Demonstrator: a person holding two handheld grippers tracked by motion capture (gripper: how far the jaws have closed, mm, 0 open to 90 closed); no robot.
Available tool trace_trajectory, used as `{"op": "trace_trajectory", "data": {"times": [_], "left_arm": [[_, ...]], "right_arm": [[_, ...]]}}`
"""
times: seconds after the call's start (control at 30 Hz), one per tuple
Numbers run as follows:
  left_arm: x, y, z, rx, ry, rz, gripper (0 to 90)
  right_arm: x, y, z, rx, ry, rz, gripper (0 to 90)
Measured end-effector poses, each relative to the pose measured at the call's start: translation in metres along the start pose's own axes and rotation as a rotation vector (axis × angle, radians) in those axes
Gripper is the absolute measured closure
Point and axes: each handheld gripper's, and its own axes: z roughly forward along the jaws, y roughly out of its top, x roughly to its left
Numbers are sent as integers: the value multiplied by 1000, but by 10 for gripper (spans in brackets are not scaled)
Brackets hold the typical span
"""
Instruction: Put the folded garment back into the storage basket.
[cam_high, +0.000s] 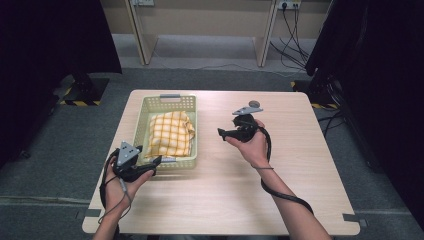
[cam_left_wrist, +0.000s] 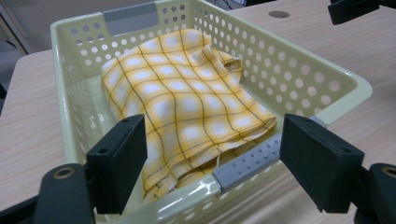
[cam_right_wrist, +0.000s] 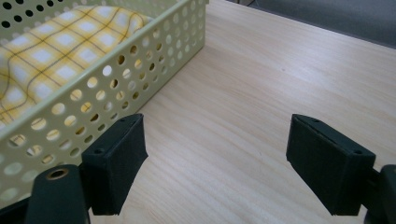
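Left claw (cam_left_wrist: 205, 158), jaws wide, faces the basket's (cam_left_wrist: 299, 74) near rim; yellow checked cloth (cam_left_wrist: 182, 93) lies inside, just beyond.

A pale green plastic basket (cam_high: 191, 111) with perforated walls and grey handle grips stands upright on the left half of the bench. Inside it lies a yellow checked cloth (cam_high: 170, 134), loosely folded and rumpled, covering most of the basket floor.

The perforated basket (cam_high: 192, 131) walls off the checked cloth (cam_high: 170, 134) on all sides — its top is open. Bare tabletop (cam_high: 295, 175) spreads right of it — nothing stands there.
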Motion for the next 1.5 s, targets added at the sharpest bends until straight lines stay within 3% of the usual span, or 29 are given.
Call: {"op": "trace_trajectory", "data": {"times": [0.57,0.77,1.5], "left_arm": [[-1,-4,-11,-47,-1,8,229],[-2,-10,-18,-59,5,9,230],[-2,-26,-32,-97,23,-1,229]], "right_arm": [[-10,-29,-33,-29,-36,1,206],[-23,-51,-52,-63,-56,61,206],[-41,-91,-83,-93,-109,114,206]]}}
